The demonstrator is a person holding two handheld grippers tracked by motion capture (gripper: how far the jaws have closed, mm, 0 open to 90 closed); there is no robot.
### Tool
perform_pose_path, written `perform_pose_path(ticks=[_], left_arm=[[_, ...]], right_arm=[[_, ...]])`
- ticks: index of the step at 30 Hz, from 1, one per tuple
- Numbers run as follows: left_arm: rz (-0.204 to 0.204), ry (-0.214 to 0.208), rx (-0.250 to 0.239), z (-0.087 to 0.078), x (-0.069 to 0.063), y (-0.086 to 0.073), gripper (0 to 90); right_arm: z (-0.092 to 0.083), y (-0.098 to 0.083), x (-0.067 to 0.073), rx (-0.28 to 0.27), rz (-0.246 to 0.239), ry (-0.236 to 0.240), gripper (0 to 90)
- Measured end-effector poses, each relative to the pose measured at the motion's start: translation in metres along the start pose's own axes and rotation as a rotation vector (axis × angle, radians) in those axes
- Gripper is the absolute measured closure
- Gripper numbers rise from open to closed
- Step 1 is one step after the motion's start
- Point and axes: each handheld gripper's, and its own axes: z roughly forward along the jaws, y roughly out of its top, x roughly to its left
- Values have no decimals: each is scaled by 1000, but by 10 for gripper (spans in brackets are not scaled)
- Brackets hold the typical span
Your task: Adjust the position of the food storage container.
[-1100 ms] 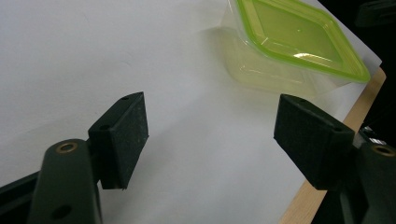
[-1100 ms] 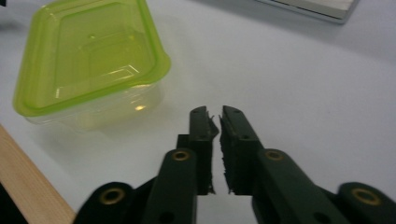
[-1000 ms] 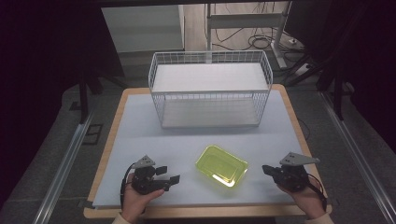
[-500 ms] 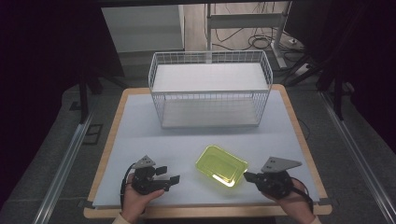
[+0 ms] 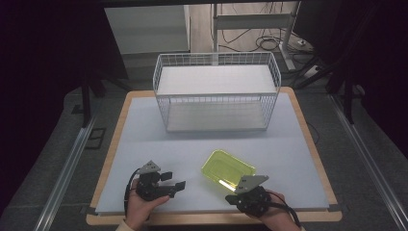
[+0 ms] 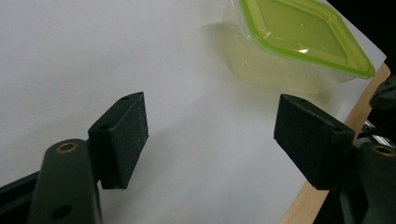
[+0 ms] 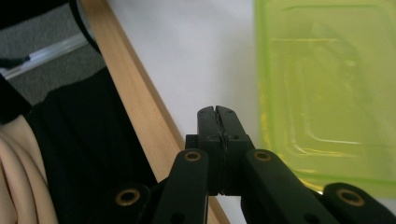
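Foam pads face each other far apart on the left gripper (image 6: 210,140), whose view catches the translucent green-lidded container (image 6: 299,42) from the side, pale walls under a glossy rim. Right gripper (image 7: 217,112) has its jaws pressed together just beside that container (image 7: 327,93), near the table's wooden edge (image 7: 135,98). From above, the container (image 5: 228,170) lies between both hands, well short of the white wire basket (image 5: 216,91).

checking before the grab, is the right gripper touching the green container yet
Apart. In the right gripper view the right gripper, jaws shut, sits beside the green container with a strip of white table between them.
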Motion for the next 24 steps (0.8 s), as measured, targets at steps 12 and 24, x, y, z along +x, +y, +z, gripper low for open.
perform_pose_path(ticks=[12,24], left_arm=[[3,2,-1,0,0,0,262],[3,1,2,1,-1,-1,261]], right_arm=[[9,-4,-9,48,19,-18,898],[9,-12,-22,64,46,-51,898]])
